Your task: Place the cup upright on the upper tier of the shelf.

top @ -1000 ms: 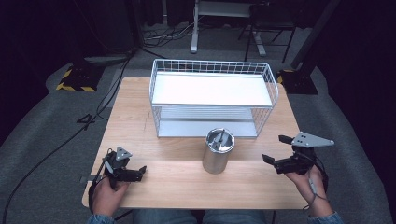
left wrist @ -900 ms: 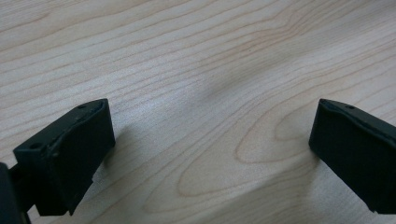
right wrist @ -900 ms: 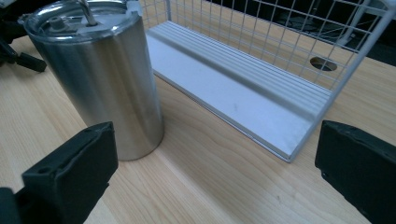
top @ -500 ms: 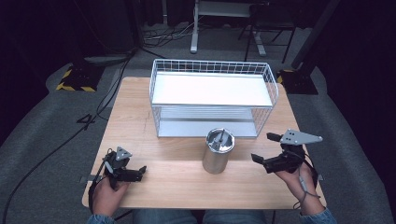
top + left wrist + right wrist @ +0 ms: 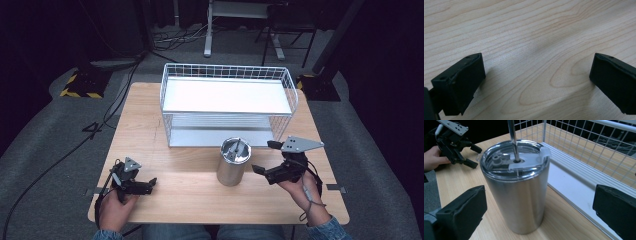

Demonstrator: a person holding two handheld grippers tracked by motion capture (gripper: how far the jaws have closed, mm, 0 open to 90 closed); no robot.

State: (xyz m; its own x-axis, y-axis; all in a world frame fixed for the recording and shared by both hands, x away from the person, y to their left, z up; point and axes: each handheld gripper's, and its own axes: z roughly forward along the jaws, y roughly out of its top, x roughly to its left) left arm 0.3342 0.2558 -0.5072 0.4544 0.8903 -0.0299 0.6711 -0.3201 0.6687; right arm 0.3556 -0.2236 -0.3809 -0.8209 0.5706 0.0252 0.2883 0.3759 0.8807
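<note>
A steel tumbler [image 5: 233, 162] with a clear lid and a metal straw [image 5: 512, 137] stands upright on the wooden table [image 5: 190, 200], just in front of the wire rack. My right gripper [image 5: 264, 157] is open just right of the tumbler, with its jaws pointing at it. In the right gripper view the tumbler [image 5: 516, 195] stands between and just beyond the spread jaws, untouched. My left gripper [image 5: 149, 185] rests open near the front left of the table. Bare wood lies between its jaws [image 5: 536, 72]. The left gripper [image 5: 474, 156] also appears far off, behind the tumbler.
A white wire rack [image 5: 227, 66] with a white upper shelf and a lower shelf stands at the back middle of the table. Its mesh wall [image 5: 579, 150] is close behind the tumbler. Bare wood stretches between the two grippers along the front edge.
My right gripper has moved left, toward the tumbler, and now sits close beside it. The left gripper and the tumbler have stayed put.
</note>
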